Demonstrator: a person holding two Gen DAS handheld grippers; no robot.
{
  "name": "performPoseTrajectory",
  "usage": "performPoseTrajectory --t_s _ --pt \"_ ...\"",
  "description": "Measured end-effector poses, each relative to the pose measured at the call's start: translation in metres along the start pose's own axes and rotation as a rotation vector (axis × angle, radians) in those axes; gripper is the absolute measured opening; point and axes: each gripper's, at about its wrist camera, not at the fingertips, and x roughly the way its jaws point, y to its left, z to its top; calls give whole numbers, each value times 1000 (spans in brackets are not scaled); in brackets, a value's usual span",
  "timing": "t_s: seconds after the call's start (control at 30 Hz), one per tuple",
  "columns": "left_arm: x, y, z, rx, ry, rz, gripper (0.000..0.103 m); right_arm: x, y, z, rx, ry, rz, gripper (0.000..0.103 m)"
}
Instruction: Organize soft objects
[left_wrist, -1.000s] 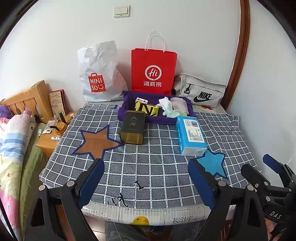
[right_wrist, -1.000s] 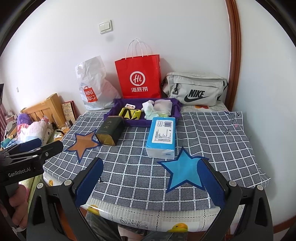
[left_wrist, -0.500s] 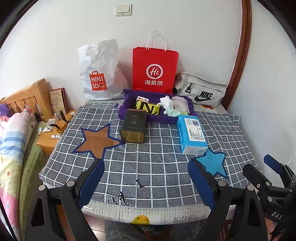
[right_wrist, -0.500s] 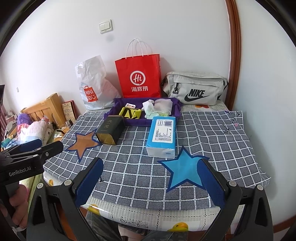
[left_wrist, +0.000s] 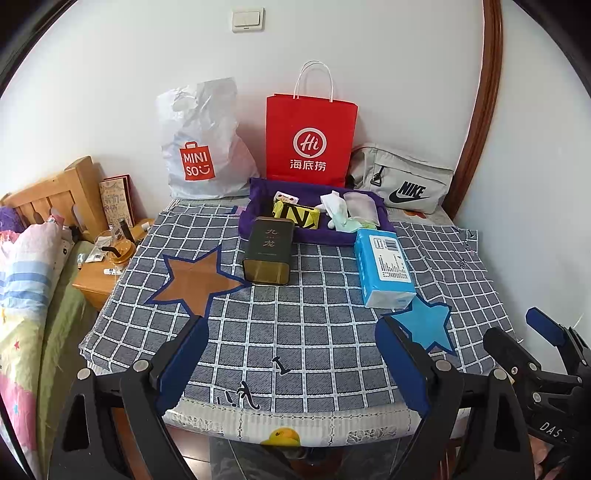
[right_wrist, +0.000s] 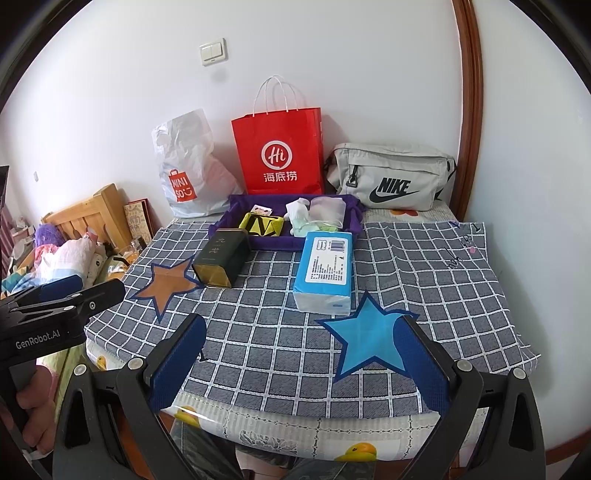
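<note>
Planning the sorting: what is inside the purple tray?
In the purple fabric tray: a yellow-and-black folded cloth, white and pale-green soft items, a translucent pouch. Anything beneath them is hidden.

Blue tissue pack lies flat on the checked cloth, label up. Purple tray behind it holds soft items — apparently socks or cloths.

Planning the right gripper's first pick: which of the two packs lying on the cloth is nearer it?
The blue tissue pack, just beyond the blue star. The dark tin lies further left, beside the brown star.
</note>
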Motion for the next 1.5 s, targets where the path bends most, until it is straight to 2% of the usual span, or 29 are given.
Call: performPoseTrajectory --t_s 1.5 --pt "5 4 3 -6 4 8 92 -2 -6 1 -8 -8 9 100"
